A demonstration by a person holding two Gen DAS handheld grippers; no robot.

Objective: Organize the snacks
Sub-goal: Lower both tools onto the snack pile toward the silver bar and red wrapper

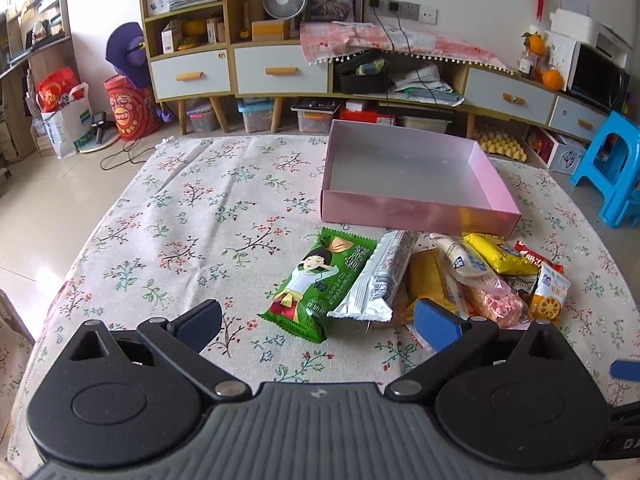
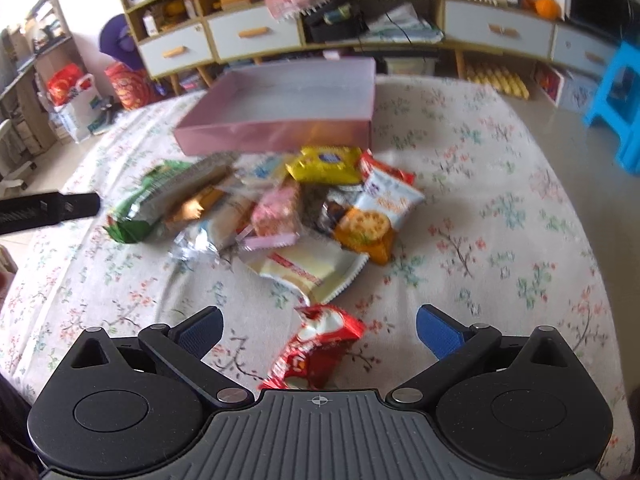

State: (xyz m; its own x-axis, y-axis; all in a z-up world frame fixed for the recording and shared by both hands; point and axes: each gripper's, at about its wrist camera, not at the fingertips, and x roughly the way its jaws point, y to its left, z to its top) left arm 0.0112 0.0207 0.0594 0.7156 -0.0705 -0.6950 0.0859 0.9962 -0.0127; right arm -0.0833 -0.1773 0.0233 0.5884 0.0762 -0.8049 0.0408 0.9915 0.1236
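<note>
— Snacks (image 1: 420, 280)? Heaped mid-counter (image 1: 180, 208), just before empty pink box (image 1: 416, 210) by far edge.
— Grippers? Left gripper (image 1: 318, 320) spread wide, empty; right gripper (image 2: 320, 330) likewise, straddling red packet (image 2: 316, 352).

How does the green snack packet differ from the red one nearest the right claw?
The green packet lies flat at the left edge of the pile, partly under a silver wrapper; the red packet lies apart from the pile, alone on the cloth. The green one looks smooth and long; the red one looks crumpled and shorter. The green one is ahead of the left claw, the red one between the right claw's open fingers. Neither is gripped nor in the pink box.
</note>
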